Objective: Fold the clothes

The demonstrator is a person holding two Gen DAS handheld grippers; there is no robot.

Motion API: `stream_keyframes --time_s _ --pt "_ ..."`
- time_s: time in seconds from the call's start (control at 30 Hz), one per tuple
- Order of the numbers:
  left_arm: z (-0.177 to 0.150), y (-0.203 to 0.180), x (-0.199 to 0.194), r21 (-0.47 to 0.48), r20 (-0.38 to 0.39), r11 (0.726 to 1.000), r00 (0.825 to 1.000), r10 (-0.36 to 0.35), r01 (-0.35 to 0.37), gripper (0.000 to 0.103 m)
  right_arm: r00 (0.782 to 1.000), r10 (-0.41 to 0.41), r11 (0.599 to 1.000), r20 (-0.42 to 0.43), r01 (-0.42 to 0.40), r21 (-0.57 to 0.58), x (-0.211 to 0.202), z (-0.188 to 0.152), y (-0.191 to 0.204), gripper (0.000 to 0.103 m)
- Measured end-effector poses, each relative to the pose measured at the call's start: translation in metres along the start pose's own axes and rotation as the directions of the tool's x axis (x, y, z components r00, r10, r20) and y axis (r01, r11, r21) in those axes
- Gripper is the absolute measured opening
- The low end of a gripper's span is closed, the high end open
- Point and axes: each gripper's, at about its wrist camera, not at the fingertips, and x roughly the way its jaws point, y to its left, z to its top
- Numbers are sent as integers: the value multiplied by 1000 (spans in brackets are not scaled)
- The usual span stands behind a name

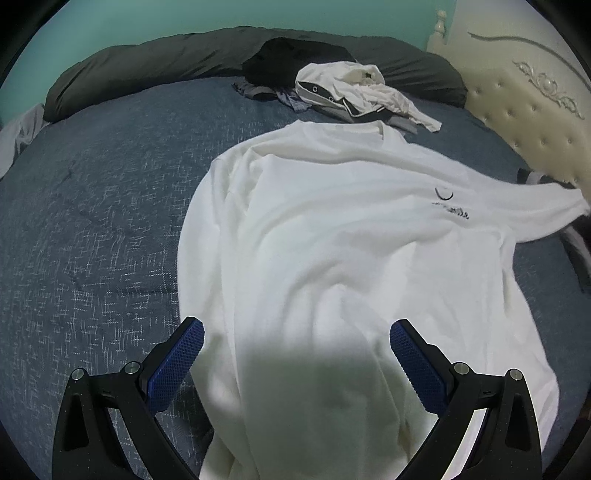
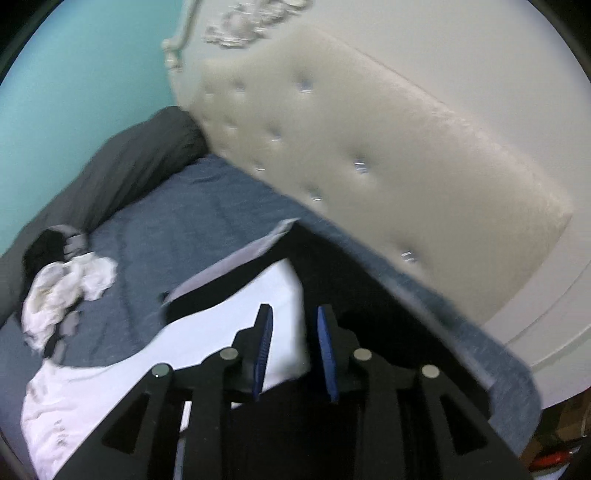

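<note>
Your right wrist view is blurring the headboard (image 2: 369,147); the white shirt (image 1: 332,240) is running off the left view's bottom edge.

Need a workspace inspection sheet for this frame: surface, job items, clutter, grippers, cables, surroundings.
Surface: bed with blue patterned cover, bare at left.
Job's things: white long-sleeve shirt spread flat, collar at the far end, small dark print on the chest; one sleeve stretches toward the headboard.
Clutter: heap of unfolded clothes beyond the collar; dark rolled duvet along the far edge.
Grippers: left gripper open above the shirt's lower part, fingers gripping nothing; right gripper slightly open over the sleeve end, nothing pinched; view blurred.
Cables: nothing seen.
Surroundings: cream tufted headboard, teal wall.
</note>
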Motion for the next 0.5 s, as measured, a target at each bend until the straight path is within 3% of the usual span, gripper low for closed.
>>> stream_keyframes --time_s 0.17,0.3,0.5 --pt "-4 6 -11 -4 14 1000 1000 9 -9 103 990 138 989 -21 -139 -54 -17 -50 70 34" --pt "-9 22 -19 -35 20 999 1000 21 -20 103 950 298 948 -91 -306 -87 -18 -105 144 35" --pt "-17 49 -32 -92 35 995 999 35 -32 103 869 449 884 -209 -466 -41 -7 -183 234 39"
